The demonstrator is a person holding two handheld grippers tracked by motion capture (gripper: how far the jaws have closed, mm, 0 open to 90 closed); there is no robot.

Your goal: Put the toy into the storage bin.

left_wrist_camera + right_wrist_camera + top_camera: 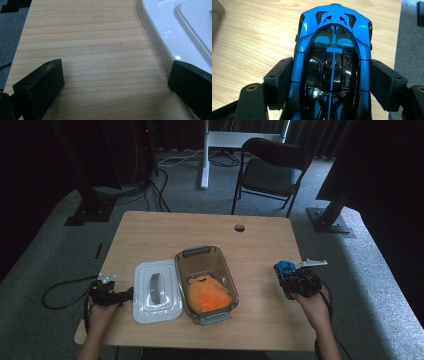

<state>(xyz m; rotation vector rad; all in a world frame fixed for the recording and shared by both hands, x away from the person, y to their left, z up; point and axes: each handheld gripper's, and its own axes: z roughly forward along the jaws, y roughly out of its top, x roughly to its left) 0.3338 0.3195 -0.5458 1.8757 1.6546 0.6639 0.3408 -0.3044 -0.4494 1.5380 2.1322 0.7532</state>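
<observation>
Blue and black, the toy car (333, 62) fills the centre of the right gripper view, pinched across its flanks by the black jaws of the right gripper (294, 276), which sits at the right of the high view, seemingly just above the desk (260, 235). I judge the car light, hard and glossy, so likely slippery; the flat sides behind the doors look like the safest place to hold, not the thin rear wing. At lower left of the high view the left gripper (122, 296) rests with jaws wide and empty, one tip beside the white lid (172, 32). An orange soft thing (207, 295) lies in the clear box (205, 254) mid-frame.
</observation>
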